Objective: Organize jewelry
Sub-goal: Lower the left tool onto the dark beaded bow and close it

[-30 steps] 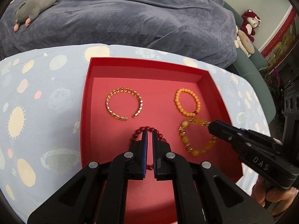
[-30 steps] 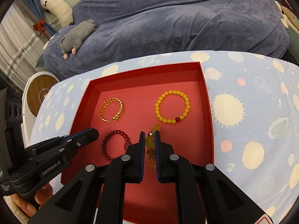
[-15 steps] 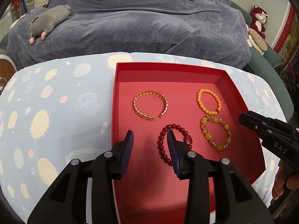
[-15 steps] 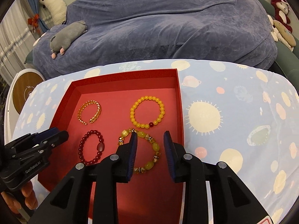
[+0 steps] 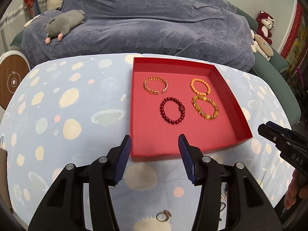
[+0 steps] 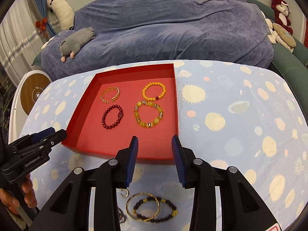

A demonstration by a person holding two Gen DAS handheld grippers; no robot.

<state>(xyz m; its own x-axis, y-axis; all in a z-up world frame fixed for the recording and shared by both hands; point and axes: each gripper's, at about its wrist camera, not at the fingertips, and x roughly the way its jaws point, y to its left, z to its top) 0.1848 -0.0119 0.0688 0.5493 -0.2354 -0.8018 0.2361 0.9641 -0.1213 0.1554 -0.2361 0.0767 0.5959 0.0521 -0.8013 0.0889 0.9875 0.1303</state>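
A red tray (image 5: 229, 94) (image 6: 80, 113) on the table holds a gold cuff (image 5: 155, 85) (image 6: 110, 94), an orange bead bracelet (image 5: 199, 86) (image 6: 154, 90), a dark red bead bracelet (image 5: 172, 110) (image 6: 112, 116) and a yellow stone bracelet (image 5: 205, 107) (image 6: 148, 114). My left gripper (image 5: 155, 144) hovers over the tray's near edge, jaws opening, nothing between them. My right gripper (image 6: 154, 143) does the same at the tray's near right corner. Loose on the cloth below the fingers lie a gold bangle with a black bead bracelet (image 6: 152, 207), a small hook (image 6: 124, 192) and a ring (image 5: 163, 216).
The table wears a light blue cloth with planets and suns (image 5: 67, 104). Behind it is a sofa under a blue-grey cover (image 6: 163, 28) with a grey plush toy (image 5: 63, 24). A round white device (image 6: 32, 94) stands at the left. A hand (image 6: 17, 192) grips the left tool.
Both grippers let go of their bracelets, opened and drew back and up from the tray. The dark red and yellow bracelets now lie in the tray's front row.
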